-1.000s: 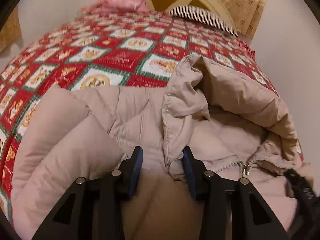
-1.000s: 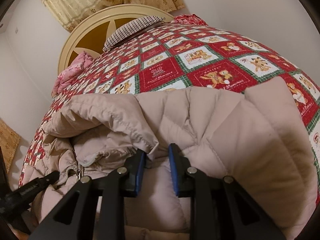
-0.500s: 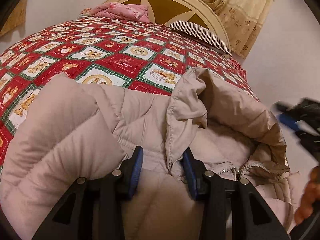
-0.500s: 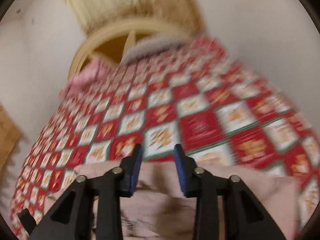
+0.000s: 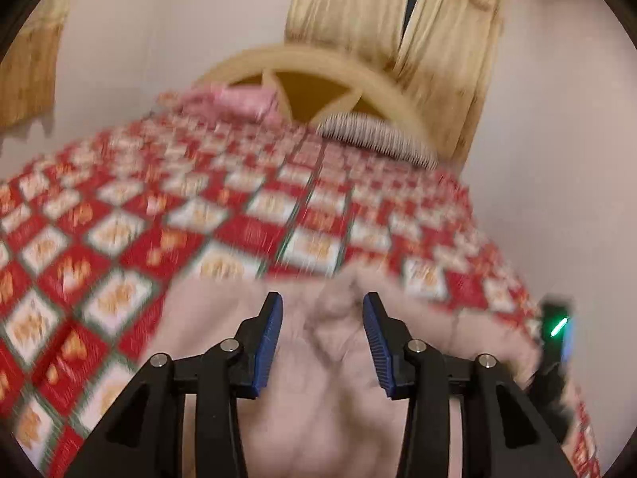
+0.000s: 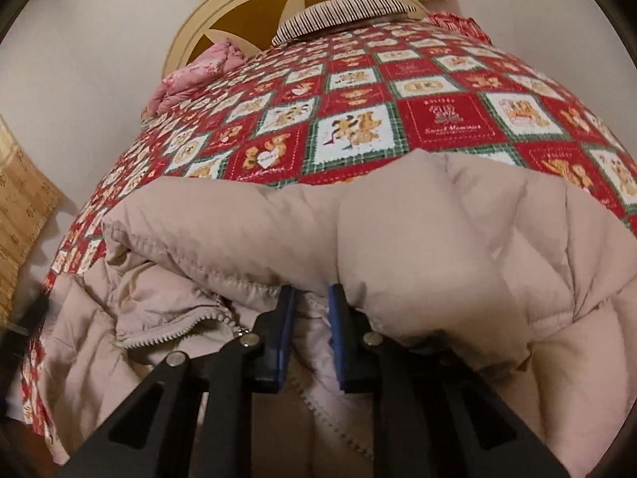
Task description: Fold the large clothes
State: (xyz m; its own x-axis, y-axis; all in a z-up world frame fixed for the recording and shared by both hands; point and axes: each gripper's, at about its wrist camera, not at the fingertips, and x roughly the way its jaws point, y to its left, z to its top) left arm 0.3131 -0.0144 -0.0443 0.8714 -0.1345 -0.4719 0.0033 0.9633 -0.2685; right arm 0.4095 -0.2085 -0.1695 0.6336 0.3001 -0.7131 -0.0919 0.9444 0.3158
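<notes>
A beige puffer jacket (image 6: 438,239) lies partly folded at the near end of the bed, its zipper (image 6: 179,330) showing on the left. My right gripper (image 6: 310,290) has its tips at the edge of the folded upper layer. Its jaws are closing, with a thin fold of the jacket between the blue pads. In the blurred left wrist view, my left gripper (image 5: 322,298) hovers above the jacket (image 5: 207,310). Its jaws are opening and the pads press on nothing. A dark device with a green light (image 5: 555,326) shows at the right edge.
A red, white and green patchwork bedspread (image 6: 438,111) covers the bed. At the far end stand a cream round headboard (image 6: 254,8), a striped pillow (image 6: 342,12) and a pink bundle (image 6: 199,71). Yellow curtains (image 5: 398,20) hang behind. Bare walls flank the bed.
My left gripper has risen and tipped up, its jaws wider and off the collar flap. My right gripper swung away over the bedspread, came back to the jacket's fold, and its jaws narrowed.
</notes>
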